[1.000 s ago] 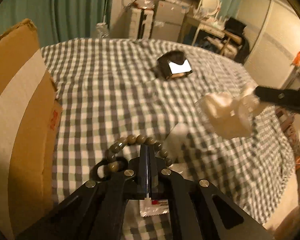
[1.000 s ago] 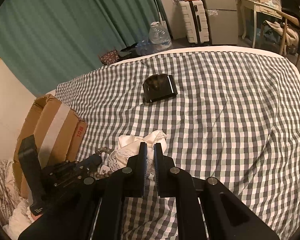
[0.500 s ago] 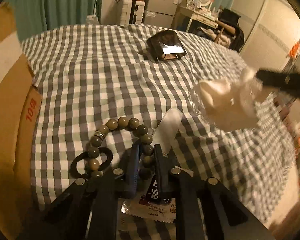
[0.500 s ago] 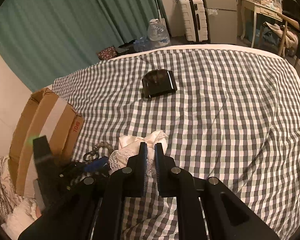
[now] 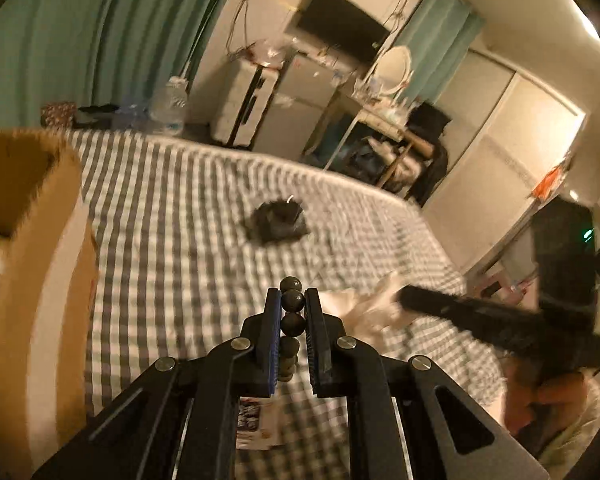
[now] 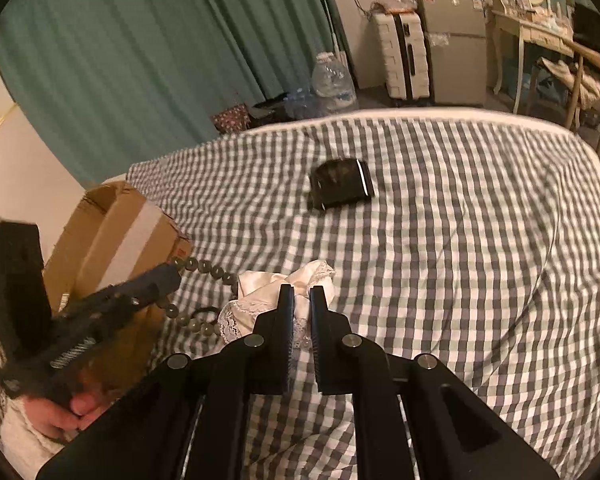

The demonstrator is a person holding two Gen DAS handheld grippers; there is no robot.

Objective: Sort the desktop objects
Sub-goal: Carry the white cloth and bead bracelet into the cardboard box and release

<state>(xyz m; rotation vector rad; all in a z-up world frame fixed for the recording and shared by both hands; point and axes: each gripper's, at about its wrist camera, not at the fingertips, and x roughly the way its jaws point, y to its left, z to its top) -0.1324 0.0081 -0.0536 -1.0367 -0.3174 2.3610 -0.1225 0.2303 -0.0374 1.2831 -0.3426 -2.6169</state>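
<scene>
Checked bedspread (image 6: 440, 248): spread beneath all. Cardboard box (image 6: 112, 236): stood at its edge. Black case (image 6: 342, 184): laid mid-bed. White lace cloth (image 6: 272, 292): pinched by the closed right gripper (image 6: 299, 300). Bead bracelet (image 5: 292, 320) (dangling, lifted clear): clamped between the left gripper (image 5: 293, 308) fingers.

The cardboard box (image 6: 116, 240) blocks the bed's (image 6: 460, 280) left edge; a black case (image 6: 340, 184) sits far centre; the right stretch lies open.

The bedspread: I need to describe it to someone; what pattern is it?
The bedspread is a grey-and-white check, clearest in the right wrist view.
</scene>
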